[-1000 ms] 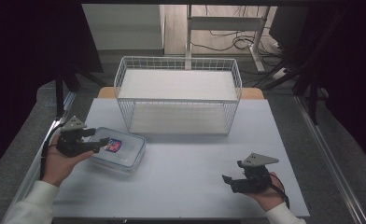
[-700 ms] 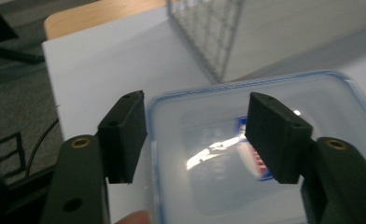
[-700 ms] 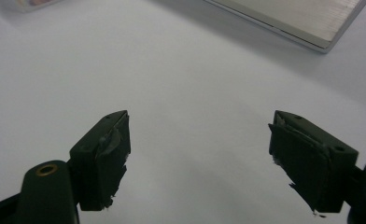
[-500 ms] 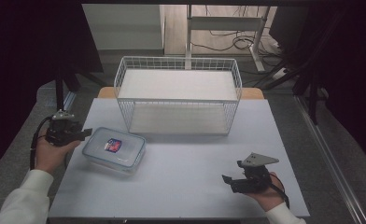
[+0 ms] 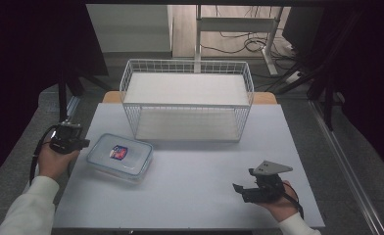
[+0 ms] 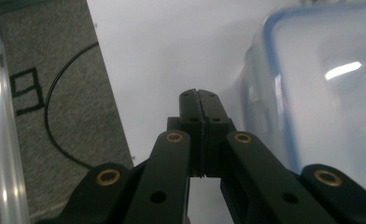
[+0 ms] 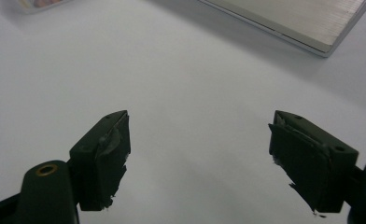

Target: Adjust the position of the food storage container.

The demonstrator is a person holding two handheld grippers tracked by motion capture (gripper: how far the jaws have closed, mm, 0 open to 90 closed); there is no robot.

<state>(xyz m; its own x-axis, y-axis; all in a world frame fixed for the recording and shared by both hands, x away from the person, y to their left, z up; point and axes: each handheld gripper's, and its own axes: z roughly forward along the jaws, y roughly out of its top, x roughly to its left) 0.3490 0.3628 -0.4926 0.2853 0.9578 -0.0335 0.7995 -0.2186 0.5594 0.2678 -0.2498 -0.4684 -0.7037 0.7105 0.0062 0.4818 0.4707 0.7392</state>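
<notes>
A clear plastic food box with a blue-rimmed lid (image 5: 120, 155) lies flat on the left part of the white table (image 5: 195, 166). My left gripper (image 5: 80, 143) sits at the table's left edge, just left of the box, its jaws pressed together with nothing between them. In the left gripper view the shut gripper (image 6: 200, 95) points along the tabletop, with the box (image 6: 321, 93) close on its right, apart from it. My right gripper (image 5: 241, 190) rests near the front right of the table, jaws wide apart. The right gripper view shows that gripper (image 7: 200, 154) open over bare tabletop.
A white wire basket (image 5: 187, 100) with a flat shelf on top stands at the back middle of the table. Its metal base edge (image 7: 307, 23) lies ahead of the right gripper. A black cable (image 6: 59, 121) runs over the grey floor left of the table.
My left gripper has drawn back leftward off the box to the table's left edge. The box stays put. The right hand has not moved.
</notes>
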